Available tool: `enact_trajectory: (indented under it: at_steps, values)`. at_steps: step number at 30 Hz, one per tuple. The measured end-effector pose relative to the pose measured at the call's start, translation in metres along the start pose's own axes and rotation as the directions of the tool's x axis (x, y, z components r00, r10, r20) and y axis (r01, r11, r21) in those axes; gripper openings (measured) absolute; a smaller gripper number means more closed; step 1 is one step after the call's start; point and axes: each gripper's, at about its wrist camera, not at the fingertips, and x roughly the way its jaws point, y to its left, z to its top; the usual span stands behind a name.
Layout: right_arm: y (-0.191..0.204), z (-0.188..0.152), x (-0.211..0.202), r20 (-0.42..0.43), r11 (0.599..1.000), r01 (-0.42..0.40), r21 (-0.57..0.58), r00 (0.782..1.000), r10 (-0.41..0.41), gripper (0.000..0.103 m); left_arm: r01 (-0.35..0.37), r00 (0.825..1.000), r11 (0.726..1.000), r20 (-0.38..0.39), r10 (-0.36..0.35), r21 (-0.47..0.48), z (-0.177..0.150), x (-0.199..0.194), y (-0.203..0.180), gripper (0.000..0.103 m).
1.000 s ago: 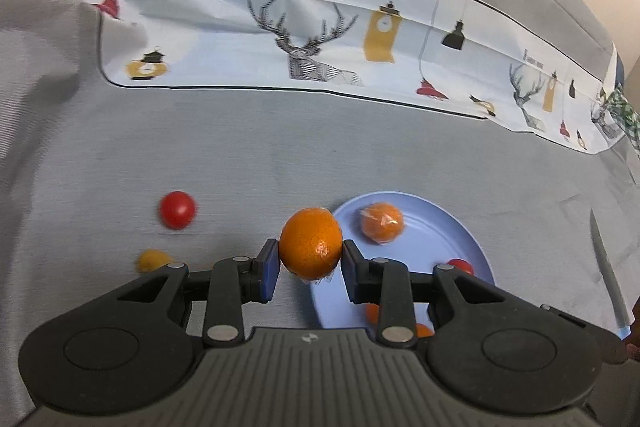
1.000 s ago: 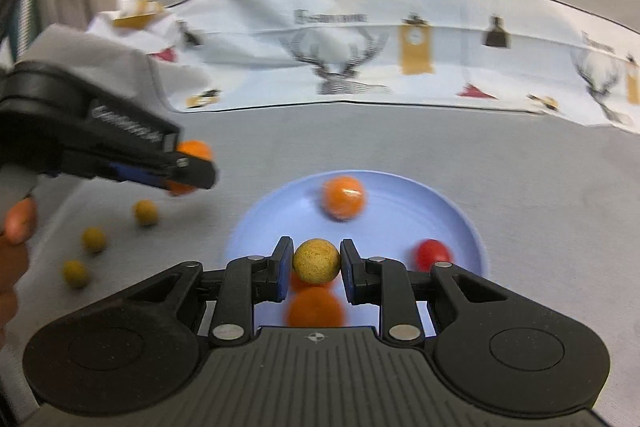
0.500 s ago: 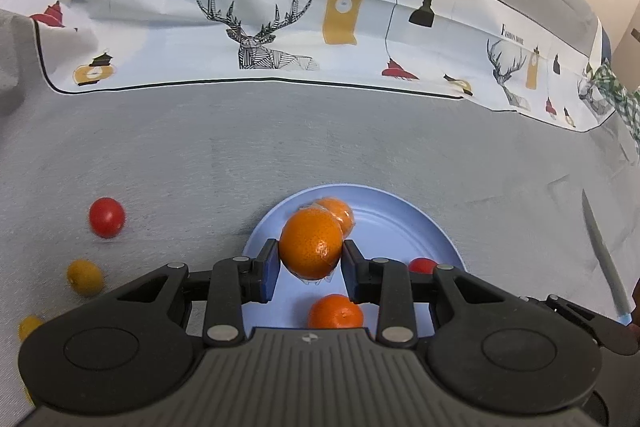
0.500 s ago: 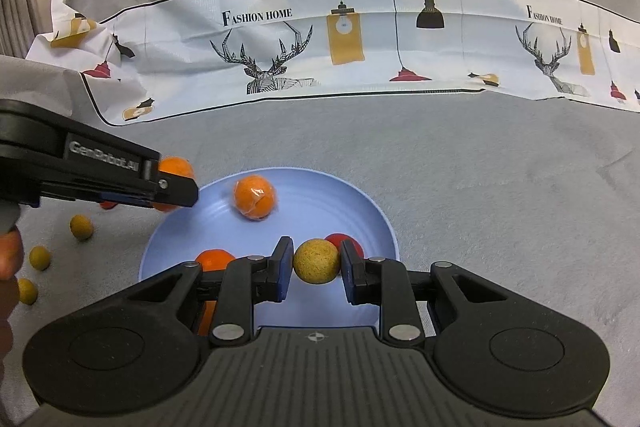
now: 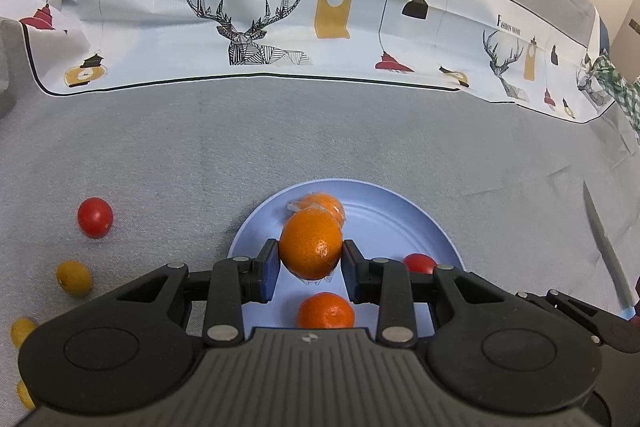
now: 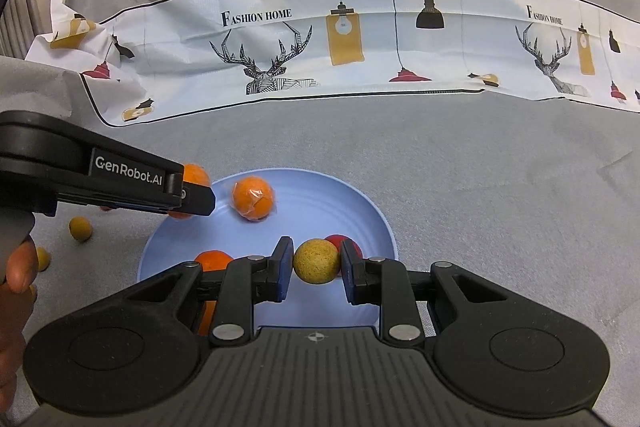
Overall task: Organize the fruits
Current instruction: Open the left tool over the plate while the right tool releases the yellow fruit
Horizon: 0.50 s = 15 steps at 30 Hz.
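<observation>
My left gripper is shut on a wrapped orange and holds it above the left part of the blue plate. On the plate lie another wrapped orange, a bare orange and a red tomato. My right gripper is shut on a small yellow fruit above the same plate. The left gripper shows at the left of the right wrist view, over the plate's left rim.
A red tomato and several small yellow fruits lie on the grey cloth left of the plate. A knife lies at the right. A printed white cloth runs along the back.
My left gripper has carried the orange rightward, from beside the plate to over it. My right gripper has drifted to the right over the plate with the yellow fruit held.
</observation>
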Motion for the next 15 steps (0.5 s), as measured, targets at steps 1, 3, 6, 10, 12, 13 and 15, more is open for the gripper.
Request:
enact_trajectory:
  at_steps: [1,3,6,10,12,13,15]
  values:
    - [-0.0001,-0.0001,0.0003,-0.001,1.000,0.000,0.000,1.000,0.000,0.027,0.001,1.000,1.000,0.000,-0.001,0.000,0.0001,0.0000,-0.0005,0.036]
    - [-0.0003,-0.0001,0.0003,-0.001,1.000,0.003,-0.001,1.000,-0.003,0.027,0.004,1.000,1.000,-0.001,-0.004,0.004,-0.0002,0.0002,-0.0012,0.036]
    - [-0.0002,0.0001,0.0002,0.000,1.000,0.007,0.002,1.000,-0.007,0.027,0.009,1.000,1.000,-0.002,-0.009,0.007,-0.0005,0.0004,-0.0018,0.036]
    - [0.0014,0.0000,0.0004,0.000,1.000,0.007,-0.003,1.000,-0.007,0.027,0.012,1.000,1.000,-0.002,-0.012,0.009,-0.0007,0.0007,-0.0040,0.036]
    - [0.0018,0.0000,0.0004,0.000,1.000,0.008,-0.004,1.000,-0.008,0.027,0.016,1.000,1.000,-0.004,-0.015,0.011,-0.0008,0.0008,-0.0047,0.036]
    - [0.0018,-0.0001,0.0004,0.000,1.000,0.009,-0.002,1.000,-0.009,0.027,0.016,1.000,1.000,-0.004,-0.016,0.012,-0.0011,0.0006,-0.0052,0.036]
    - [0.0016,0.0002,0.0003,-0.001,1.000,0.009,-0.001,1.000,-0.009,0.027,0.017,1.000,1.000,-0.005,-0.017,0.016,-0.0014,0.0007,-0.0063,0.036]
